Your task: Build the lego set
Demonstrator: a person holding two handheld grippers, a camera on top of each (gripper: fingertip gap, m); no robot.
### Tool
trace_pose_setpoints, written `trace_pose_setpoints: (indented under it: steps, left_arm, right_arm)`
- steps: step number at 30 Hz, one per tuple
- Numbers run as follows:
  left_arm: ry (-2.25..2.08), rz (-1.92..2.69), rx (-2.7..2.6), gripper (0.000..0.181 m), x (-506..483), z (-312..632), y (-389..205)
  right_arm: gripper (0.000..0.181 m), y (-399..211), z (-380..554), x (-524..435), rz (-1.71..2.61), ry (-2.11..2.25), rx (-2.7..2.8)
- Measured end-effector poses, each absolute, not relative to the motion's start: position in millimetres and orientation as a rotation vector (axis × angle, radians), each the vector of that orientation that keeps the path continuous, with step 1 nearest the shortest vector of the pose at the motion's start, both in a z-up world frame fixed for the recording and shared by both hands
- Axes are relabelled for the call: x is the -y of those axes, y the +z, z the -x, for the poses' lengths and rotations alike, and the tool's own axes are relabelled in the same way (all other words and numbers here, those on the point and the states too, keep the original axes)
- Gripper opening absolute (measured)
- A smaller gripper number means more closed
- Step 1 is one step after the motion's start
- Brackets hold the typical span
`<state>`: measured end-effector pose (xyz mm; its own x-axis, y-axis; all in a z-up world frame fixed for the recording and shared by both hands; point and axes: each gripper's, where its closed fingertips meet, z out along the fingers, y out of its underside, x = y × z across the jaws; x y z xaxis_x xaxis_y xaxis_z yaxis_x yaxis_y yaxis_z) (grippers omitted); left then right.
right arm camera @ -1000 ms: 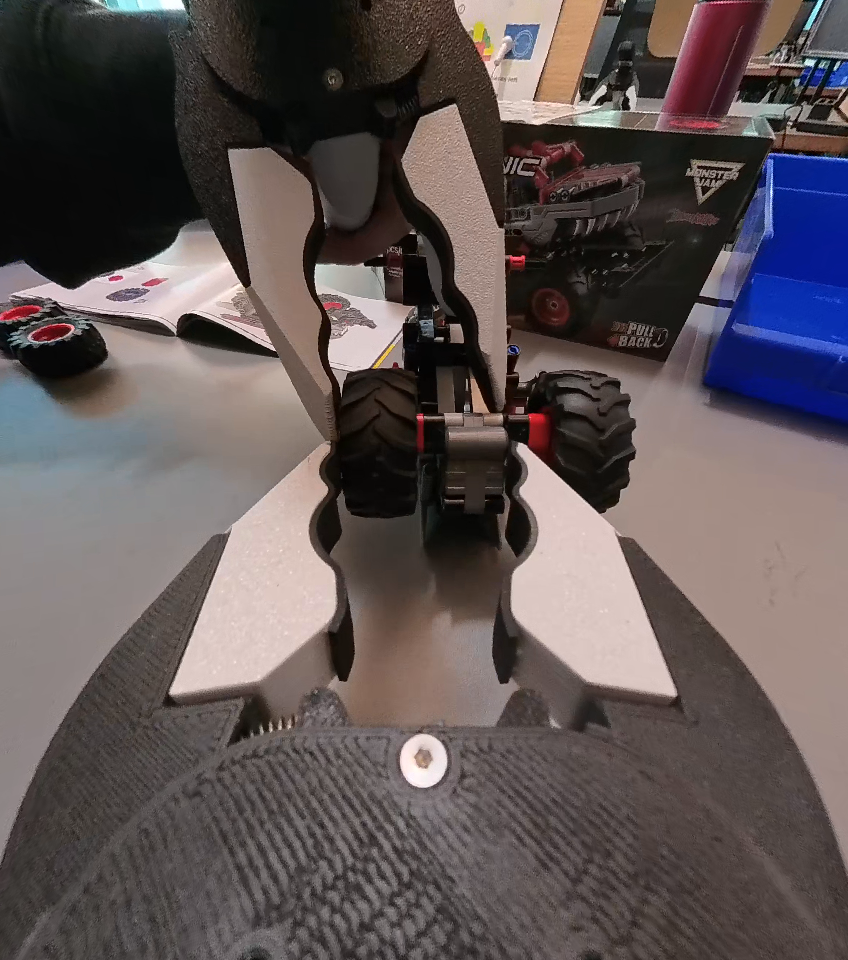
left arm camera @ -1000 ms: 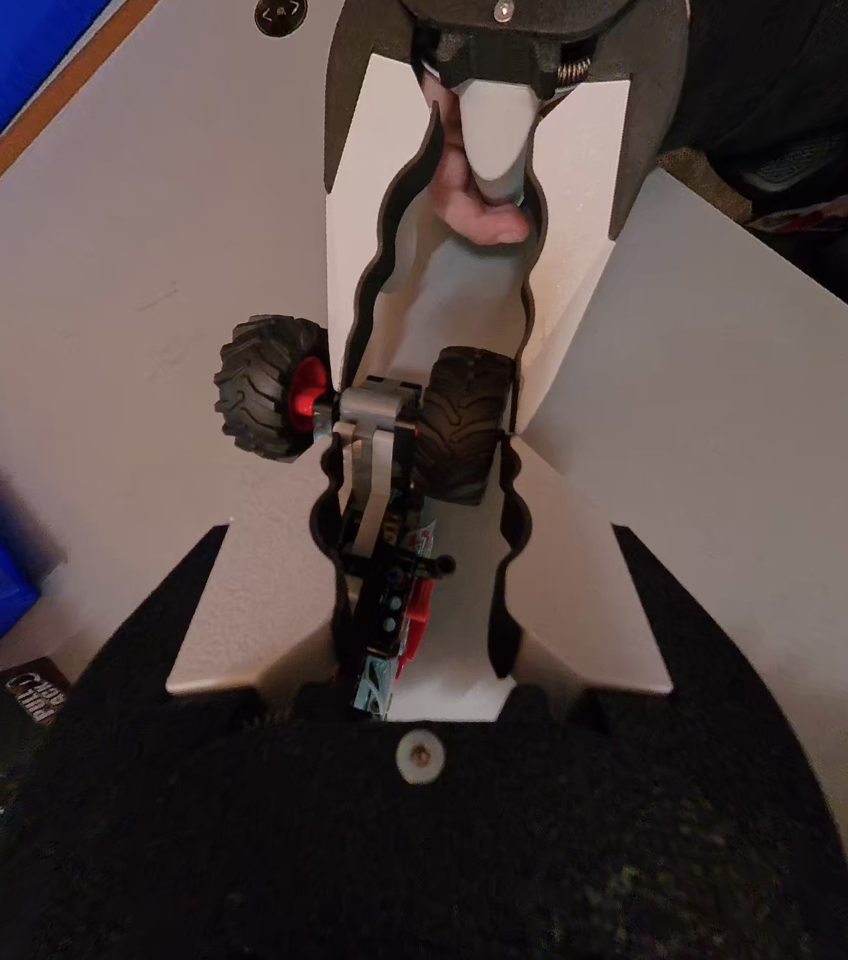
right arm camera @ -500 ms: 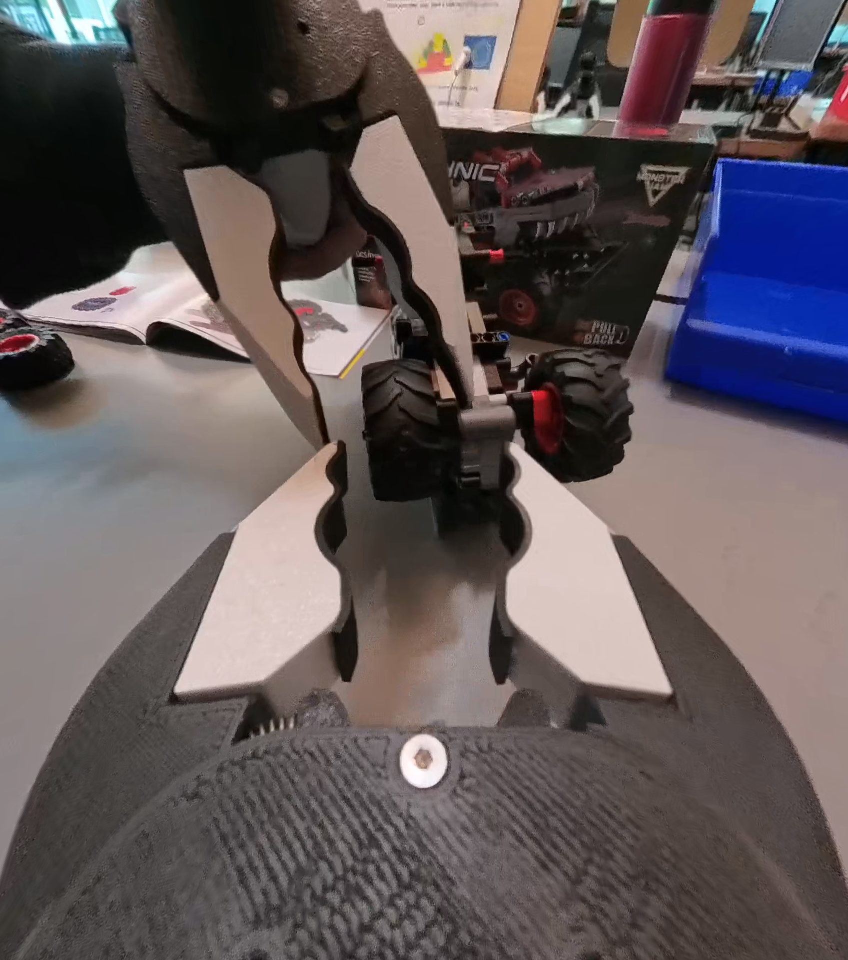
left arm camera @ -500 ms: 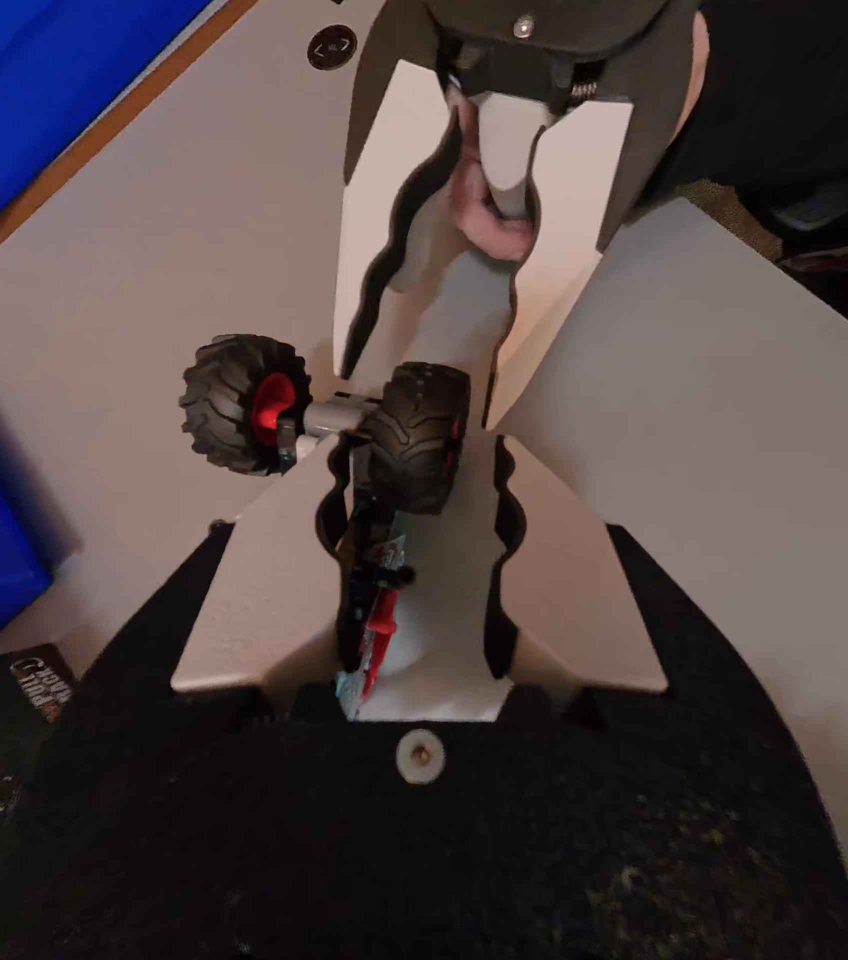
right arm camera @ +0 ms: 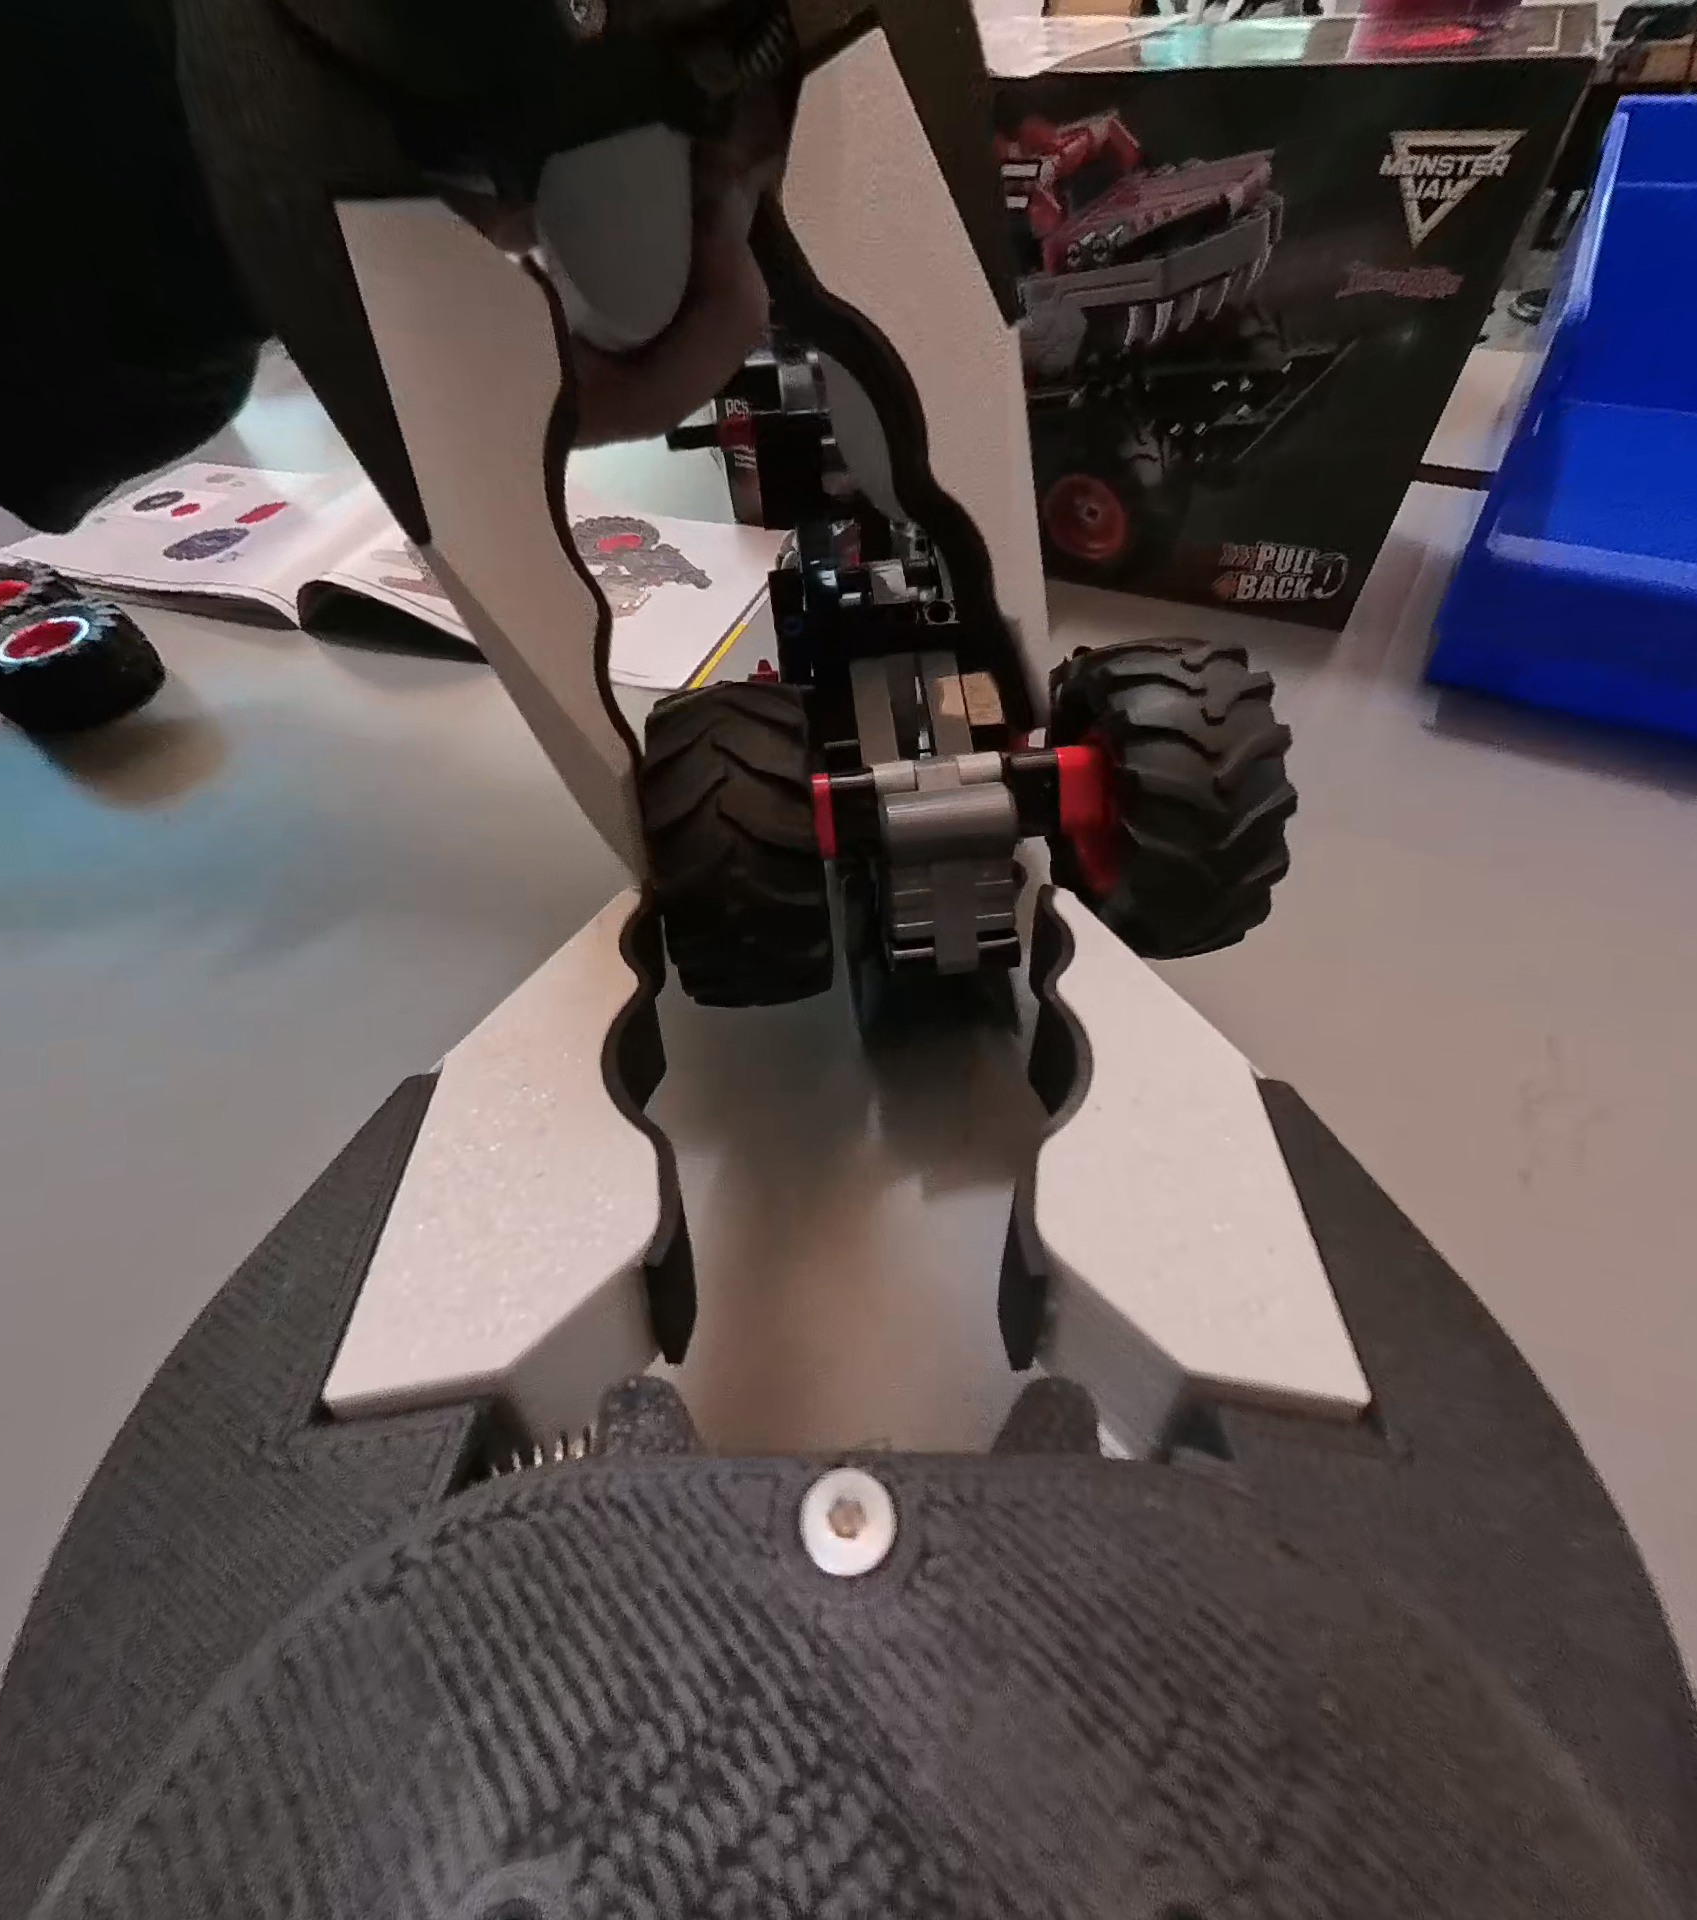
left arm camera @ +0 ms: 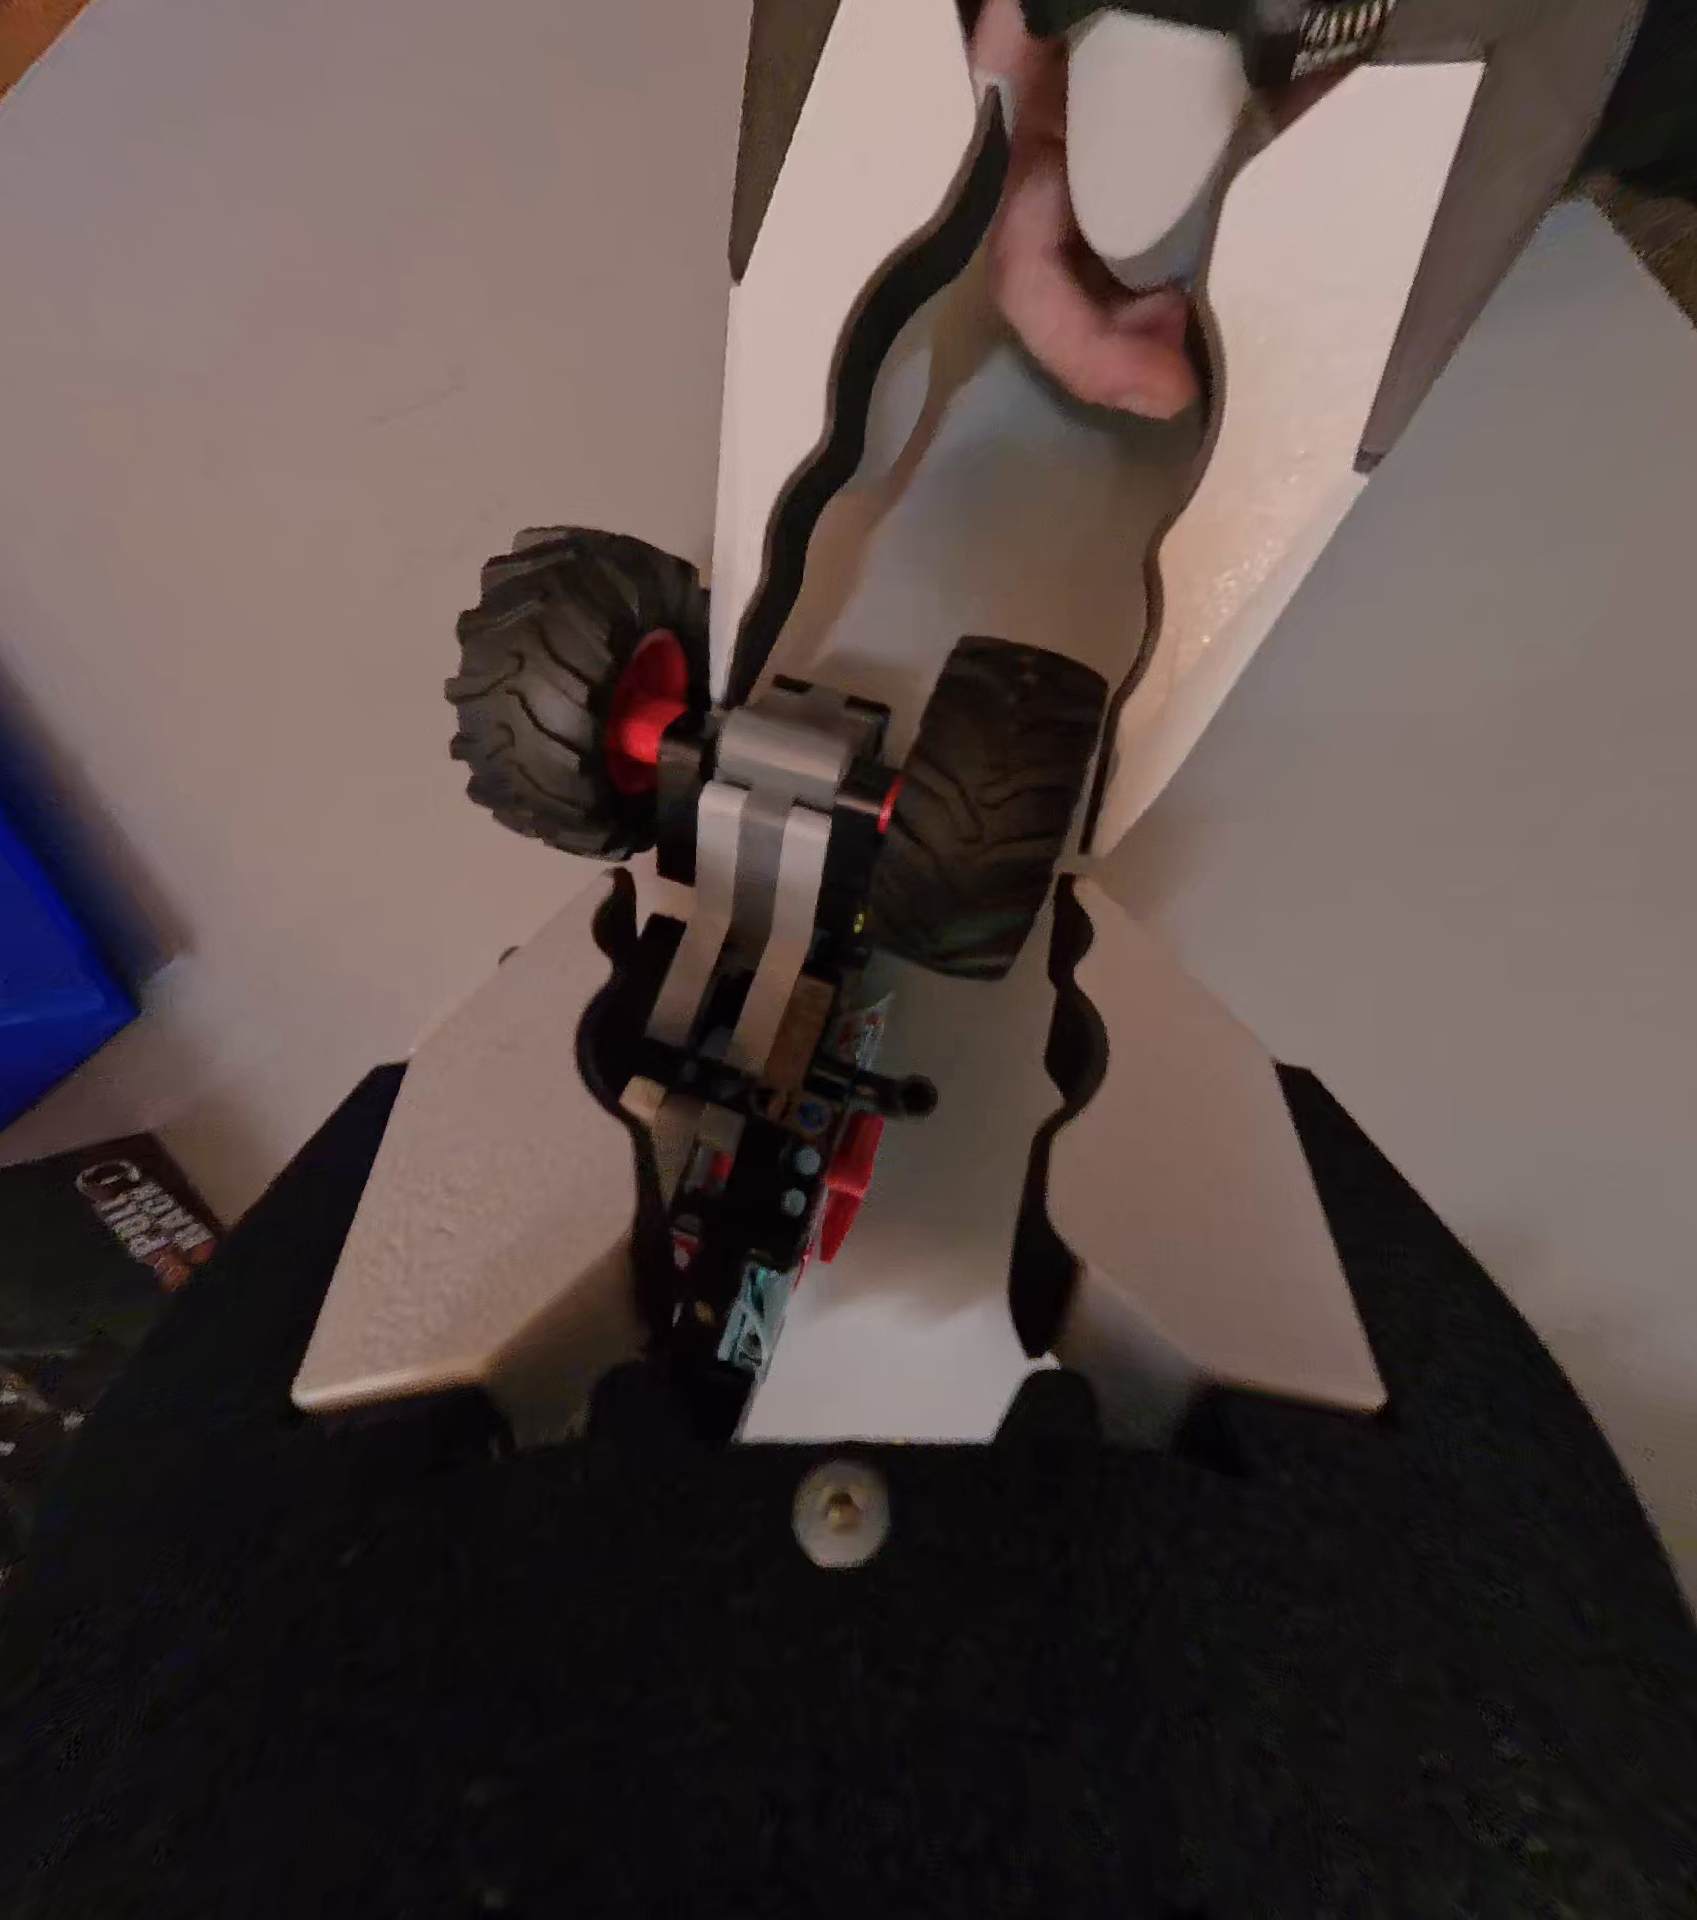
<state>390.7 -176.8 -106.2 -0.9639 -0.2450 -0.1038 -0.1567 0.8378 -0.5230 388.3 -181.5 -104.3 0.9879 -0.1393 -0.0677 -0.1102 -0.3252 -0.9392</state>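
Vs. 0.5 s prior, black-and-grey lego truck chassis (left arm camera: 771, 997) w/ two knobby red-hubbed tyres was re-squared above grey worktop (right arm camera: 200, 935); left gripper (left arm camera: 839, 914) wide open around chassis, right gripper (right arm camera: 844, 914) open at axle end; two wheels (right arm camera: 33, 644) unfitted.

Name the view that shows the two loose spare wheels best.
The right wrist view: the two loose spare wheels lie together on the table, beside the open instruction booklet. The left wrist view doesn't show them.

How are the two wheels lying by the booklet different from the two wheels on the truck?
The loose wheels lie flat on the table, red hubs up; the mounted wheels stand upright on the truck axle. The loose ones sit touching each other; the mounted ones are apart, chassis between. Both pairs have black knobbly tyres and red hubs.
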Motion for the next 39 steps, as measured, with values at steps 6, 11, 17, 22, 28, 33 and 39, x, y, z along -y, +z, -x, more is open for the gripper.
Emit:
trace_pose_setpoints:
  steps: [6,11,17,22,28,33,39]
  left_arm:
    - [-0.800,0.268,-2.872,0.074,177,-397,-108]
    - [-0.785,0.302,-2.937,0.073,177,-398,-111]
    - [-0.798,0.298,-2.961,0.070,179,-400,-110]
    - [-0.871,0.327,-2.987,0.073,182,-394,-108]
    - [-0.897,0.346,-2.979,0.075,182,-394,-107]
    - [-0.978,0.406,-2.971,0.075,185,-393,-104]
    - [-0.989,0.433,-2.954,0.075,185,-392,-103]
  right_arm:
    - [0.065,-108,-396,177,1.934,-0.056,-0.138]
    - [0.065,-109,-395,177,1.941,-0.065,-0.102]
    - [0.066,-105,-394,179,1.919,-0.035,-0.103]
    - [0.067,-103,-390,180,1.899,-0.006,-0.096]
    - [0.069,-101,-389,180,1.886,0.029,-0.098]
    - [0.071,-97,-389,181,1.857,0.054,-0.111]
    - [0.072,-97,-388,180,1.859,0.044,-0.106]
